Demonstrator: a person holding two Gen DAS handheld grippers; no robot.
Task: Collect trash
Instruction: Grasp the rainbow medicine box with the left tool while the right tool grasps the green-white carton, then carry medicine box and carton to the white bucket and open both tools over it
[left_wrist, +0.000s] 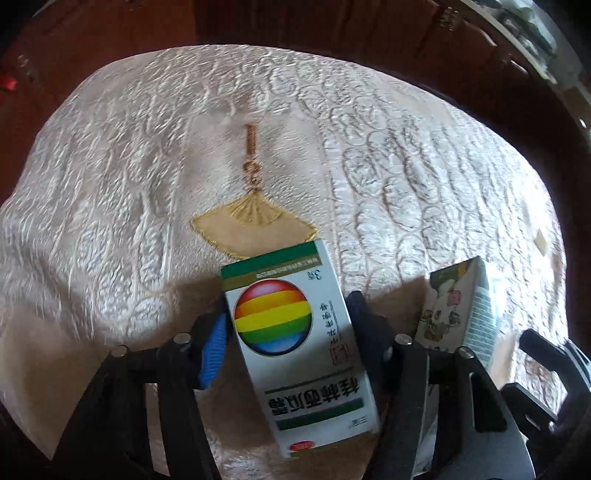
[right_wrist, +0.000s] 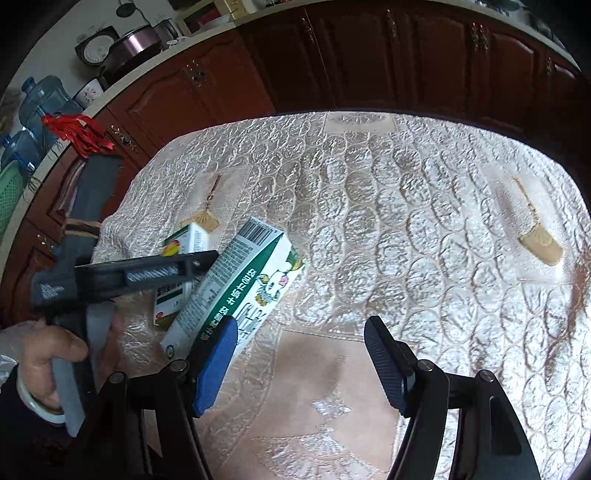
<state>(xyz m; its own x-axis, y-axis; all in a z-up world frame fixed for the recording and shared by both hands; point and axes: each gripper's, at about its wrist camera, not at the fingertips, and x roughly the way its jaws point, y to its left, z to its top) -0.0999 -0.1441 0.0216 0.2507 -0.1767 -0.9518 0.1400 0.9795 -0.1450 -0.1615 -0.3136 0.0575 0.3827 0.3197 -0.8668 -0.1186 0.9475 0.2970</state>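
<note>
My left gripper (left_wrist: 286, 321) is shut on a white medicine box with a rainbow ball (left_wrist: 291, 332), held just above the cream embroidered tablecloth (left_wrist: 147, 166). The box also shows in the right wrist view (right_wrist: 184, 240), partly hidden behind the left gripper's body. A white and green carton with a cow picture (right_wrist: 229, 284) lies on the cloth; it shows at the right in the left wrist view (left_wrist: 458, 306). My right gripper (right_wrist: 299, 354) is open and empty, with its left finger (right_wrist: 218, 362) over the carton's near end.
Dark red wooden cabinets (right_wrist: 369, 55) run along behind the table. A counter at the left holds water jugs (right_wrist: 40, 99), a rice cooker (right_wrist: 136, 48) and a red tassel (right_wrist: 81, 129). A small cream scrap (left_wrist: 541, 242) lies on the cloth at the right.
</note>
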